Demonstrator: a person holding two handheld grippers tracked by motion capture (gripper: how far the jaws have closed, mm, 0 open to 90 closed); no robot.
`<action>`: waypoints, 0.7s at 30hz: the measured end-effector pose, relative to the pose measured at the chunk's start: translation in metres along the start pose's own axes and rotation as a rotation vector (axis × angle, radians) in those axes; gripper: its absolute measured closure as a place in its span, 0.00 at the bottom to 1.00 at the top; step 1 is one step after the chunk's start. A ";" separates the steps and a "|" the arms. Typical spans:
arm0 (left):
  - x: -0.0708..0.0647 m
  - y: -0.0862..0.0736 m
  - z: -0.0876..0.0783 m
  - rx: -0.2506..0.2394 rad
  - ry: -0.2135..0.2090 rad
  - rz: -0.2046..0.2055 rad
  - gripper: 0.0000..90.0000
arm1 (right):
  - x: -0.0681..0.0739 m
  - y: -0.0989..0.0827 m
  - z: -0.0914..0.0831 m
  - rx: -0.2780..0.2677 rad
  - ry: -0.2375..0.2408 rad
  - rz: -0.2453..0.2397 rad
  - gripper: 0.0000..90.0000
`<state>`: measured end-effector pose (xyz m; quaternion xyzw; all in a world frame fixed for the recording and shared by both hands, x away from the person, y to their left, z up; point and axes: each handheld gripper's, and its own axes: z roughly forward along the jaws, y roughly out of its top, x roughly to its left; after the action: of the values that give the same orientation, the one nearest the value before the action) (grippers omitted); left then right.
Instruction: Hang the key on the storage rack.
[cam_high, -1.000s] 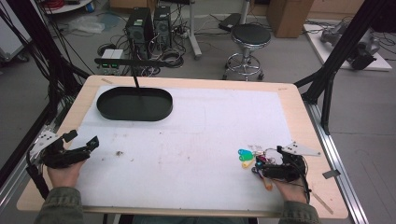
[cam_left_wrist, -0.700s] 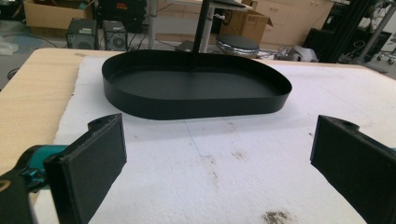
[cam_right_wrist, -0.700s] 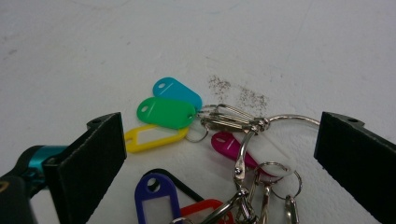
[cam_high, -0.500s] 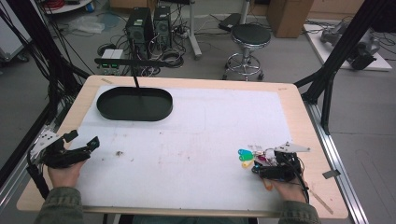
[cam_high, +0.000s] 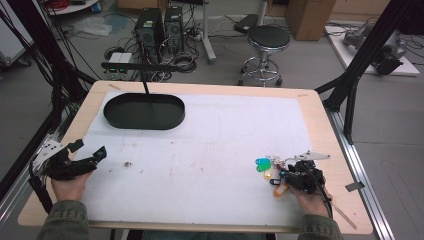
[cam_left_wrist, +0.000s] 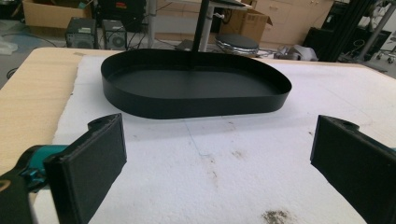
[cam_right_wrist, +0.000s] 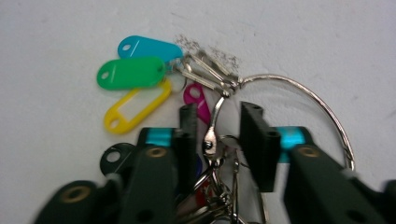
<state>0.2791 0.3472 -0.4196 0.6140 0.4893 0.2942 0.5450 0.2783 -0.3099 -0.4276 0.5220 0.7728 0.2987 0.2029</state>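
Observation:
A bunch of keys on a wire ring (cam_right_wrist: 299, 93) lies on the white mat, with blue (cam_right_wrist: 144, 46), green (cam_right_wrist: 130, 72), yellow (cam_right_wrist: 137, 107) and magenta (cam_right_wrist: 196, 95) tags. My right gripper (cam_right_wrist: 215, 126) points down over it. Its jaws have just been closing, and the ring's clasp stands between them with a gap on each side. In the high view the tags (cam_high: 262, 165) lie just left of the right gripper (cam_high: 282, 177), near the table's front right. My left gripper (cam_high: 90, 148) rests open at the front left, with nothing between its pads (cam_left_wrist: 98, 163).
A black oval tray (cam_high: 144, 122) stands at the back left of the mat, straight ahead of the left gripper (cam_left_wrist: 215, 172), its rim (cam_left_wrist: 196, 107) low. A thin black post rises behind it. Small dirt specks (cam_high: 127, 163) mark the mat.
The right gripper's jaws have drawn much closer together around the key bunch. Both hands have stayed where they were, and the left gripper is unchanged.

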 end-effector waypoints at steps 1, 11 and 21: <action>0.000 0.000 0.000 0.000 0.000 0.000 0.04 | -0.001 0.000 0.001 0.015 -0.006 -0.004 0.80; 0.000 0.000 0.000 -0.003 0.000 -0.004 0.04 | 0.003 0.004 0.000 0.014 0.000 -0.018 0.94; 0.000 0.000 0.000 -0.005 -0.002 -0.004 0.04 | 0.002 0.007 -0.012 -0.066 0.078 0.015 0.94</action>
<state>0.2794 0.3475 -0.4197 0.6119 0.4895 0.2935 0.5475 0.2748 -0.3092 -0.4146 0.5088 0.7659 0.3456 0.1872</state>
